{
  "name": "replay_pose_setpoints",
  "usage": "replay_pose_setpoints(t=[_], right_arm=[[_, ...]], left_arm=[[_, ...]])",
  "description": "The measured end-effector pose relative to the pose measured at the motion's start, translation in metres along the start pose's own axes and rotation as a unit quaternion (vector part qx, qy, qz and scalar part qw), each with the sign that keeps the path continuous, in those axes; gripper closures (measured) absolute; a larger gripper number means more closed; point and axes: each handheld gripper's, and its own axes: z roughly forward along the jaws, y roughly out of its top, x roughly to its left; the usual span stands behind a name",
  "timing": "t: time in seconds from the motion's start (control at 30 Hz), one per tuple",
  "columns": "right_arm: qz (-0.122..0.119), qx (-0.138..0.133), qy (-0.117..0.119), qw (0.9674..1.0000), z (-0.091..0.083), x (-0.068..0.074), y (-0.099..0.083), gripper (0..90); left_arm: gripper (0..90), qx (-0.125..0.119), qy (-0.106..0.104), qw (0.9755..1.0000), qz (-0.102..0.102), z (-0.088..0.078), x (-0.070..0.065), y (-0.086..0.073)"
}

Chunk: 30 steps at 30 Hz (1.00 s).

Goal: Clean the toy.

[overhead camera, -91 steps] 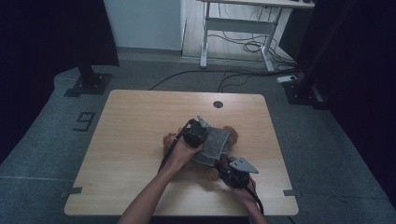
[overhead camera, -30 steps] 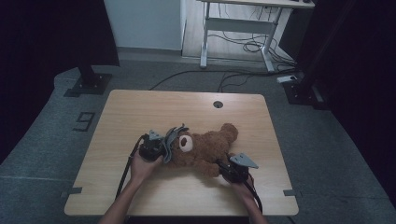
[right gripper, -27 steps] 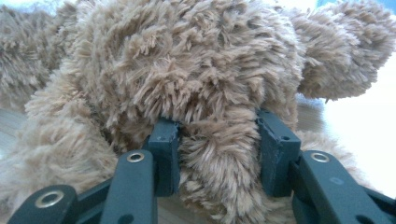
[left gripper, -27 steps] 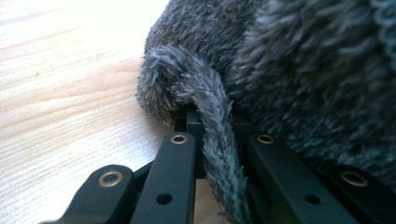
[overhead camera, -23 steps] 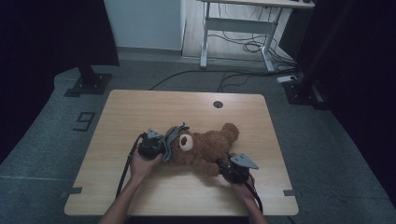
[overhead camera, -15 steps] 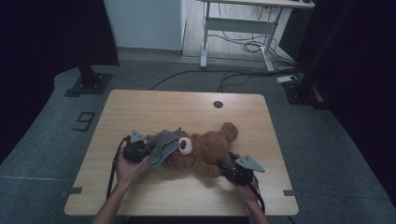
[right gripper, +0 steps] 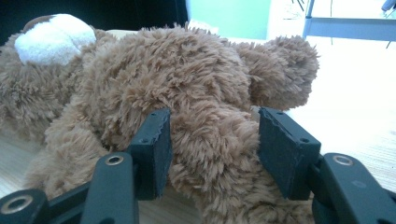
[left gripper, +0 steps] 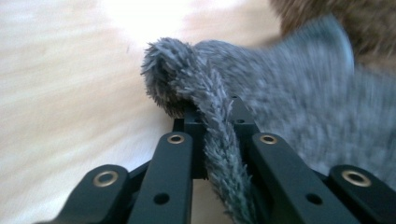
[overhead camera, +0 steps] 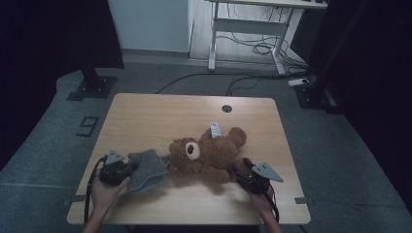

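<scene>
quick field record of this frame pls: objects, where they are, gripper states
surface: wooden table
teddy bear: lying at table centre, white snout showing
grey cloth: beside the bear's head, on the left
left gripper: shut on the grey cloth's edge
right gripper: jaws on either side of a bear limb, just been opening; left pad touches fur, right pad has a gap
background: white desk frame, floor cables

A big dark number 9 [overhead camera: 87, 126] is marked on the grey carpet floor [overhead camera: 48, 145], left of the light wooden table [overhead camera: 160, 116]. The small white tag [overhead camera: 214, 129] on the brown teddy bear [overhead camera: 209, 153] is too tiny to read.
</scene>
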Motion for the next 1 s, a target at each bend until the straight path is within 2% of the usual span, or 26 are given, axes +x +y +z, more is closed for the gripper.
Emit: replay_pose_setpoints(t=[0.13, 0.33, 0.4, 0.5, 0.53, 0.63, 0.73, 0.87, 1.0], right_arm=[[0.000, 0.001, 0.002, 1.0000, -0.001, 0.000, -0.001, 44.3], [0.002, 0.001, 0.002, 1.0000, -0.002, -0.001, -0.001, 44.0], [0.002, 0.001, 0.003, 1.0000, -0.002, -0.001, -0.001, 44.0], [0.003, 0.001, 0.003, 1.0000, -0.002, -0.001, -0.002, 43.7], [0.004, 0.001, 0.004, 1.0000, -0.002, -0.001, -0.001, 43.6], [0.007, 0.001, 0.006, 1.0000, -0.003, -0.002, -0.001, 43.0], [0.008, 0.001, 0.010, 0.9999, -0.006, -0.003, -0.002, 42.4], [0.012, -0.001, 0.011, 0.9999, -0.009, -0.006, -0.001, 42.0], [0.014, -0.004, 0.010, 0.9998, -0.011, -0.008, 0.000, 41.6]], left_arm=[[79.4, 0.017, 0.014, 0.9998, -0.001, 0.004, 0.006, -0.011], [74.1, 0.039, 0.026, 0.9989, -0.004, 0.015, 0.010, -0.020], [70.7, 0.040, 0.026, 0.9988, -0.005, 0.016, 0.011, -0.021], [58.4, 0.040, 0.024, 0.9989, -0.011, 0.016, 0.012, -0.020], [54.2, 0.037, 0.030, 0.9988, -0.010, 0.016, 0.012, -0.020], [33.3, 0.027, 0.035, 0.9990, -0.012, 0.014, 0.013, -0.019], [20.4, 0.012, 0.045, 0.9988, -0.013, 0.009, 0.013, -0.015], [14.6, -0.019, 0.051, 0.9985, -0.012, 0.000, 0.008, -0.004], [13.4, -0.060, 0.051, 0.9969, 0.000, -0.013, -0.002, 0.011]])
